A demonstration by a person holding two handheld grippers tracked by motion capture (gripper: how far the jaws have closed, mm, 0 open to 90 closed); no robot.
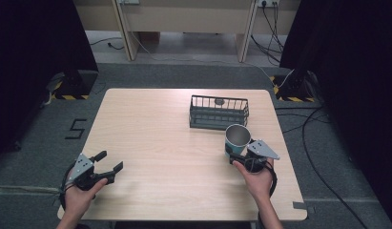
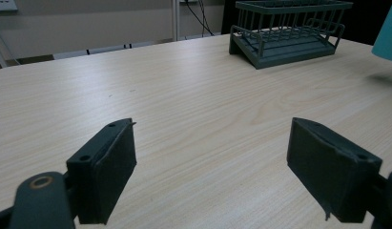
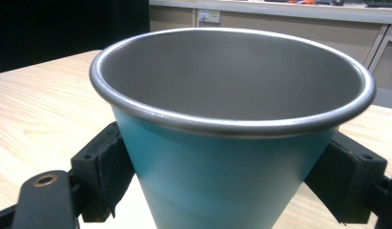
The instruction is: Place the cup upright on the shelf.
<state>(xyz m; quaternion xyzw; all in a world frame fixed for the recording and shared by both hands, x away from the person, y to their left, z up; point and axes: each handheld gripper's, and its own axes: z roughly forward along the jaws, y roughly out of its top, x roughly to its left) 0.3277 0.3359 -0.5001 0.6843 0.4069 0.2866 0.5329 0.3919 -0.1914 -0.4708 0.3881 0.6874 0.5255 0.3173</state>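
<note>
- So, the table [image 1: 174,143] is a light wood-grain top, and a person's hands come in from the near edge, each one holding a gripper.
- The right gripper [image 1: 237,155] sits at the near right part of the table. Its fingers [image 3: 105,167] are pinching a cup [image 1: 237,138], one pad on each side of the lower wall, as the right gripper view shows up close.
- That cup is teal on the outside with a bare metal inside and a rolled metal rim. It stands upright with its mouth up, and looks empty in the right gripper view.
- Whether the cup's base is on the table or a bit off it, can't tell from these pictures.
- Just behind the cup, toward the far side of the table, there's a dark wire basket [image 1: 218,112], a low rectangular rack with upright bars. Something small, round and dark shows at its back wall, too small to make out.
- The left gripper [image 1: 109,162] is at the near left corner, well apart from cup and basket. Its fingers [image 2: 110,174] are spread wide with nothing but bare table between them.
- From the left gripper view, the basket sits off at the far right, and a sliver of the teal cup pokes in at the right edge.
</note>
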